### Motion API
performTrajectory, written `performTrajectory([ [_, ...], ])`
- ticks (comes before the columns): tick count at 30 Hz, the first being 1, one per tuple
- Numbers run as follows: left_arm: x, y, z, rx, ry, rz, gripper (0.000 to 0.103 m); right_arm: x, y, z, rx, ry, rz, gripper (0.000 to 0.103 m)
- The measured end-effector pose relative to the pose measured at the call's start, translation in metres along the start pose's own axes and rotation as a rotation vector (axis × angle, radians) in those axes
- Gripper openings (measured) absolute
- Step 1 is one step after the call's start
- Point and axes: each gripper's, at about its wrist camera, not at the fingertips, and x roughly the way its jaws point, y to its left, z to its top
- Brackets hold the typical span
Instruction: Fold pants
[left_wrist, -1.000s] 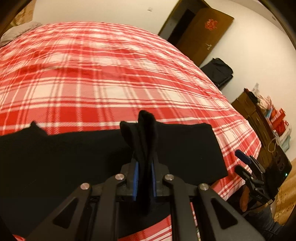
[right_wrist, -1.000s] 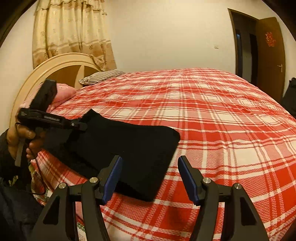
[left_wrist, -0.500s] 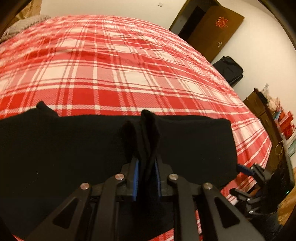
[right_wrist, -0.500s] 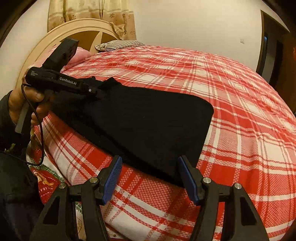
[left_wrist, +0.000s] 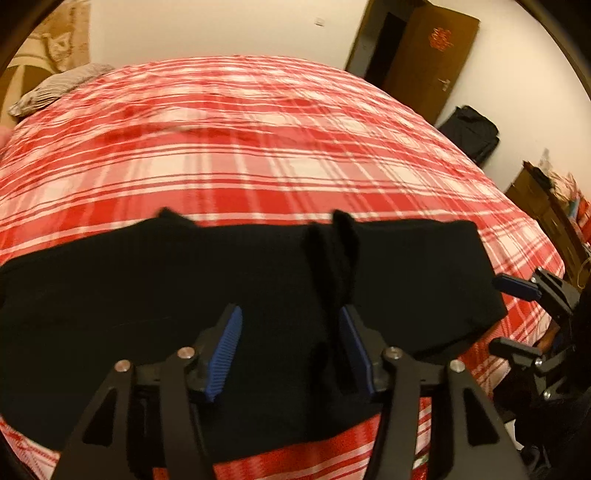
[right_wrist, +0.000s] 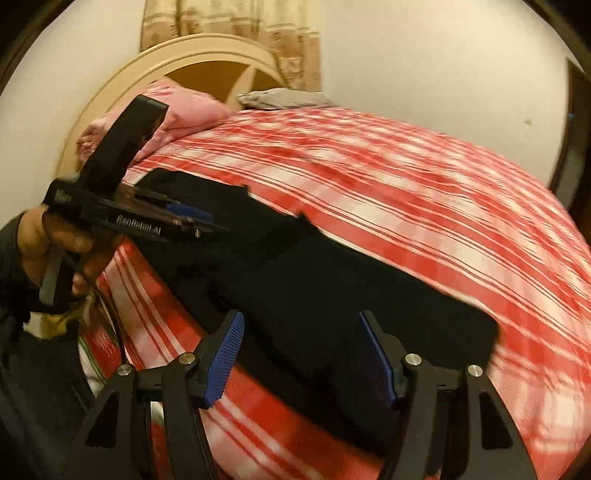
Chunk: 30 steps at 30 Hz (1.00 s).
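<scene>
The black pants (left_wrist: 184, 280) lie folded along the near edge of the red plaid bed (left_wrist: 258, 147). My left gripper (left_wrist: 291, 347) is open over them; a raised pinch of black cloth (left_wrist: 340, 251) stands just inside its right finger. In the right wrist view the pants (right_wrist: 332, 288) run from lower right to upper left. My right gripper (right_wrist: 303, 354) is open over their near end. The left gripper also shows in the right wrist view (right_wrist: 199, 221) at the far end of the pants, and the right gripper shows in the left wrist view (left_wrist: 517, 314) at the pants' right end.
A wooden headboard (right_wrist: 184, 62), a pink pillow (right_wrist: 177, 114) and a grey pillow (right_wrist: 284, 98) are at the head of the bed. A brown door (left_wrist: 432, 62), a black bag (left_wrist: 469, 129) and a cluttered cabinet (left_wrist: 546, 206) stand past the foot.
My left gripper was shut on a pinch of the pants and has now opened, leaving the pinch standing. My right gripper has moved in over the pants' near end, still open.
</scene>
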Motion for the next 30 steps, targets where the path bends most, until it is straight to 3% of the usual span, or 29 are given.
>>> performTrajectory([
  [8,-0.019,0.033,-0.012,-0.058,-0.029,0.043,0.058,0.075,0.017,0.044,0.009,0.014,0.061,0.064],
  [11,-0.024,0.042,-0.015,-0.06,-0.042,0.095,0.065,0.105,0.026,0.044,-0.007,0.098,0.094,0.065],
  [14,-0.028,0.052,-0.016,-0.065,-0.054,0.131,0.066,0.099,0.04,0.038,-0.064,0.07,0.031,0.065],
  [20,-0.037,0.071,-0.019,-0.087,-0.081,0.174,0.072,0.06,0.054,0.024,-0.035,0.023,0.145,0.065],
  [24,-0.038,0.081,-0.022,-0.105,-0.083,0.183,0.072,0.076,0.063,0.005,-0.068,0.103,0.111,0.065],
  [30,-0.036,0.09,-0.022,-0.111,-0.075,0.2,0.072,0.07,0.062,0.006,-0.042,0.069,0.111,0.066],
])
